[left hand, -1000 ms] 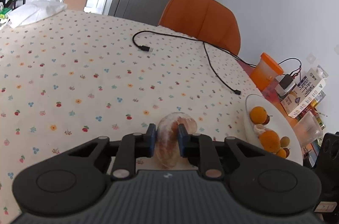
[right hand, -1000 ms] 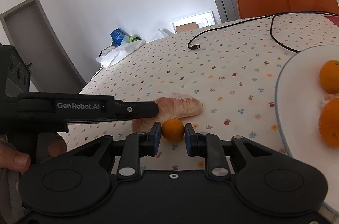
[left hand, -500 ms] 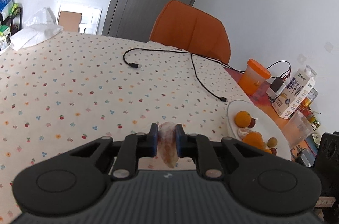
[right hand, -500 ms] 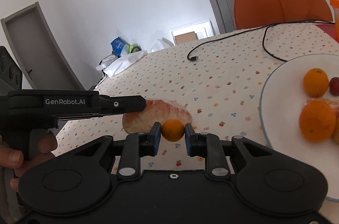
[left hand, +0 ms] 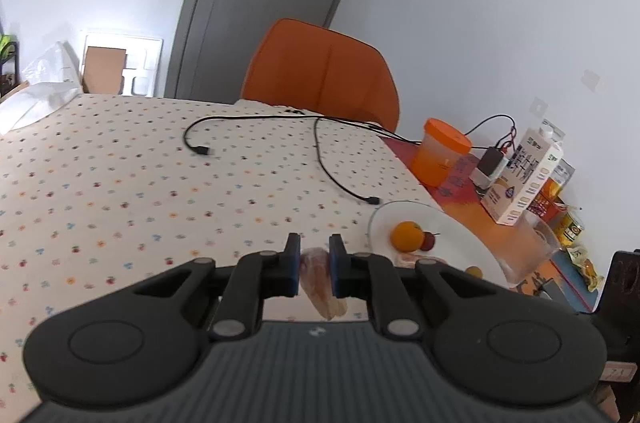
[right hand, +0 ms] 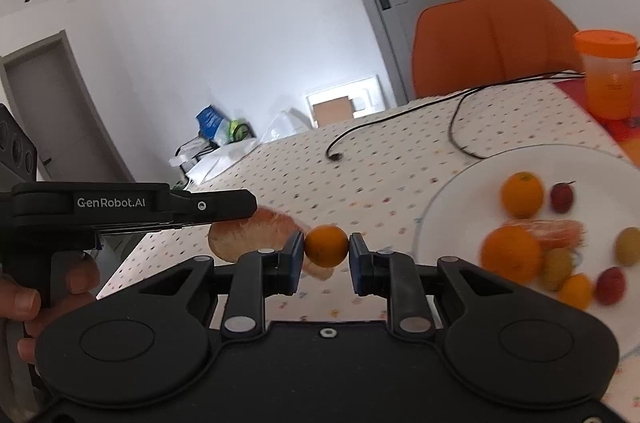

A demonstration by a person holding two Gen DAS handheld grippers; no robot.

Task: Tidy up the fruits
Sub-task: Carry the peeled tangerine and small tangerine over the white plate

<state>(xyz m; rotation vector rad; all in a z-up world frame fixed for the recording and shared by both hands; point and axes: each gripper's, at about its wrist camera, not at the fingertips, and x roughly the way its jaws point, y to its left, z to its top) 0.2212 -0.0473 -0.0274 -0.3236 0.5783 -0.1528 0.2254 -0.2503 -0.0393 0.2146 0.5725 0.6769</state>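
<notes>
My left gripper [left hand: 314, 265] is shut on a pink peeled pomelo segment [left hand: 320, 287] and holds it above the table; the segment also shows in the right wrist view [right hand: 256, 237], under the left gripper's body [right hand: 168, 209]. My right gripper [right hand: 325, 247] is shut on a small orange [right hand: 326, 246], lifted off the table just left of the white plate [right hand: 452, 211]. The plate [left hand: 472, 243] carries oranges [right hand: 522, 194], a pomelo piece [right hand: 556, 231] and several small red and yellow fruits.
The flowered tablecloth [left hand: 120, 183] carries a black cable [left hand: 320, 151]. An orange lidded cup [left hand: 440, 151], a milk carton [left hand: 524, 179] and a clear glass [left hand: 532, 247] stand right of the plate. An orange chair [left hand: 324, 75] stands behind the table.
Both grippers have lifted their fruit off the table and moved right toward the plate. More of the plate now shows in the right wrist view.
</notes>
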